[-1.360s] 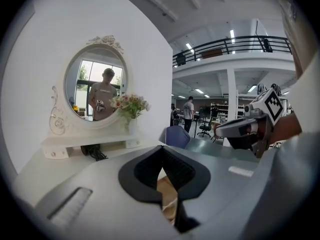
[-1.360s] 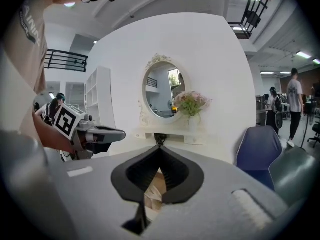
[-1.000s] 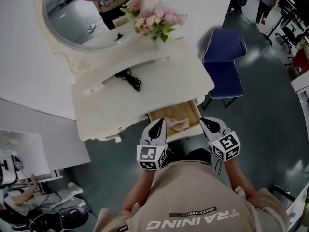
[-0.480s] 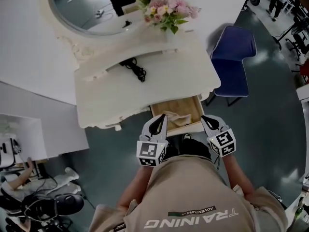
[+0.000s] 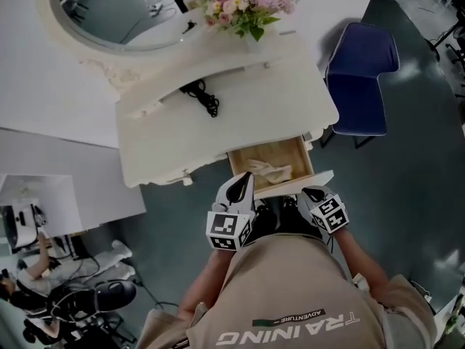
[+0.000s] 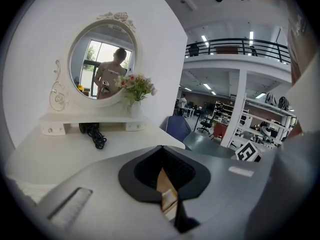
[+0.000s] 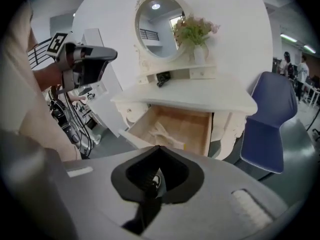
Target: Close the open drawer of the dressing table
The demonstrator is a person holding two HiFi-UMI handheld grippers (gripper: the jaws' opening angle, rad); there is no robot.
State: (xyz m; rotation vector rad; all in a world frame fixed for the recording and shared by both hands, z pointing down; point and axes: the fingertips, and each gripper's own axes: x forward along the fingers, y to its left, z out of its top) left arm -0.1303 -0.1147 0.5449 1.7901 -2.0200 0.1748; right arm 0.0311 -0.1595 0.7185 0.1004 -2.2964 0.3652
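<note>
Fingers [image 6: 95, 194] clamped together on both, nothing held. Left gripper [image 5: 241, 183] and right gripper [image 5: 311, 193] hover close to the front of the drawer [image 5: 294, 185], which hangs open under the dressing table [image 5: 218, 122] with a cloth [image 5: 270, 170] inside. Looks like the approach; next, meet that front squarely and push straight in.

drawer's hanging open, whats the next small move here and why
Probably ease both grippers forward onto the drawer front and push it in. The drawer is pulled well out of the dressing table, with a cloth inside. The left gripper and right gripper are shut and hover at its front edge; contact isn't clear.
</note>
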